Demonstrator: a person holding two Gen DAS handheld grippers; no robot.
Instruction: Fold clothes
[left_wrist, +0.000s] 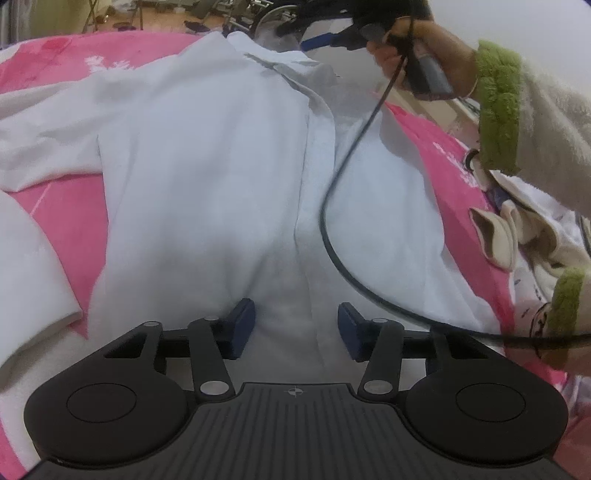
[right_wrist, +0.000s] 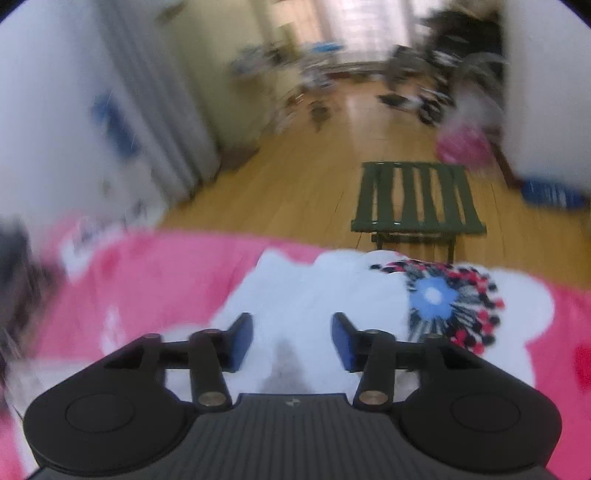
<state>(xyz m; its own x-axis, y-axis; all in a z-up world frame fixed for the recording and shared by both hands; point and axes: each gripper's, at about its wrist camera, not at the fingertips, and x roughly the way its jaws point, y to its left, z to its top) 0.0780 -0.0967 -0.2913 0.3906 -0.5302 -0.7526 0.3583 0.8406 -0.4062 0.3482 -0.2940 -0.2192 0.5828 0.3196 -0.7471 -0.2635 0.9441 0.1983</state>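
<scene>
Writing: white marks on the pink bedcover (left_wrist: 70, 229), too blurred to read.
Hard to see: right wrist view is smeared; a white garment with a blue flower print (right_wrist: 436, 295) lies there.
White shirt (left_wrist: 207, 177): flat on the bedcover, collar far, hem near, long axis running away from the camera.
Left gripper (left_wrist: 295, 328): spread over the hem, pinching nothing.
Right gripper (right_wrist: 291, 339): spread, empty.
Cable (left_wrist: 332, 192): crosses the shirt.

We are in a home bedroom: a pink-sheeted bed (right_wrist: 155, 280), wooden floor (right_wrist: 295, 177), a green folding stool (right_wrist: 417, 199).
</scene>
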